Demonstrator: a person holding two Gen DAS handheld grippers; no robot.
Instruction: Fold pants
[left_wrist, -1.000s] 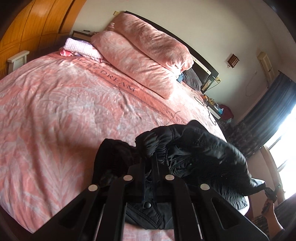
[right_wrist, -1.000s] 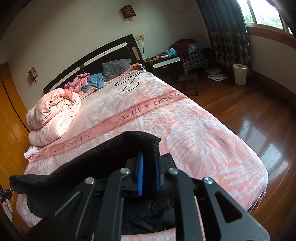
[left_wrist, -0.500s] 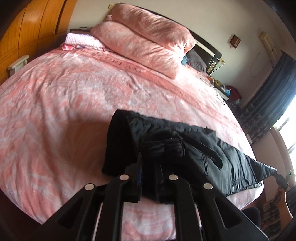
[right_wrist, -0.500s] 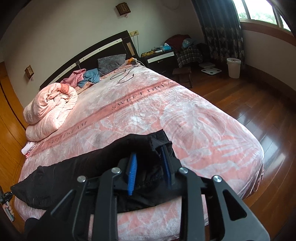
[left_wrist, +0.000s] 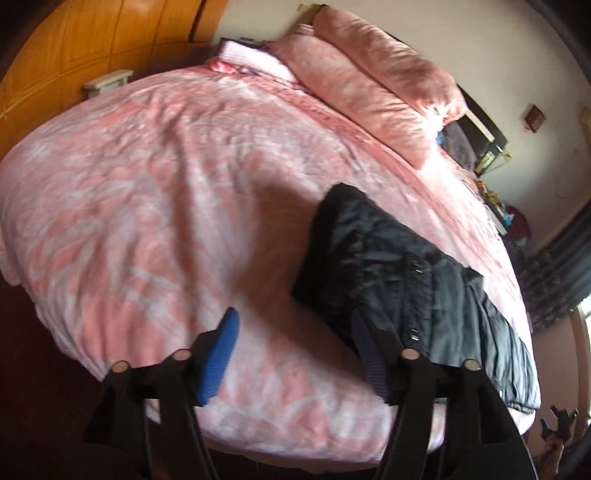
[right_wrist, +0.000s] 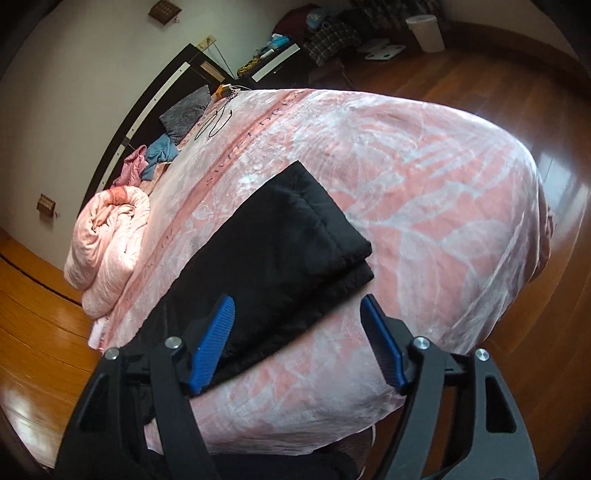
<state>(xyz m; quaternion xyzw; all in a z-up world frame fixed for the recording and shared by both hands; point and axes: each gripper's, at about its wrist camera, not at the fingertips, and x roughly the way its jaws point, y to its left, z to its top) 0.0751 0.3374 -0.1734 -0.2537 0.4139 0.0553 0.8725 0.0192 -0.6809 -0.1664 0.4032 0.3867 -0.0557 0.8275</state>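
The black padded pants (left_wrist: 399, 280) lie flat along the near edge of the pink bed, waist with zipper and snaps toward the left gripper. In the right wrist view the leg ends (right_wrist: 280, 236) lie stacked one on the other. My left gripper (left_wrist: 295, 325) is open and empty, just off the waist end, its right finger at the fabric edge. My right gripper (right_wrist: 299, 314) is open and empty, just in front of the leg ends, apart from the cloth.
The pink bedspread (left_wrist: 155, 192) covers the bed. A rolled pink duvet (right_wrist: 107, 240) and pillows (left_wrist: 376, 85) lie at the head. A wooden wardrobe (left_wrist: 92, 40) stands on the left. Wooden floor (right_wrist: 517, 92) and a white bin (right_wrist: 424, 31) are to the right.
Both grippers set the pants down on the bed, opened and let go, then drew back. The pants now lie flat and stretched out.
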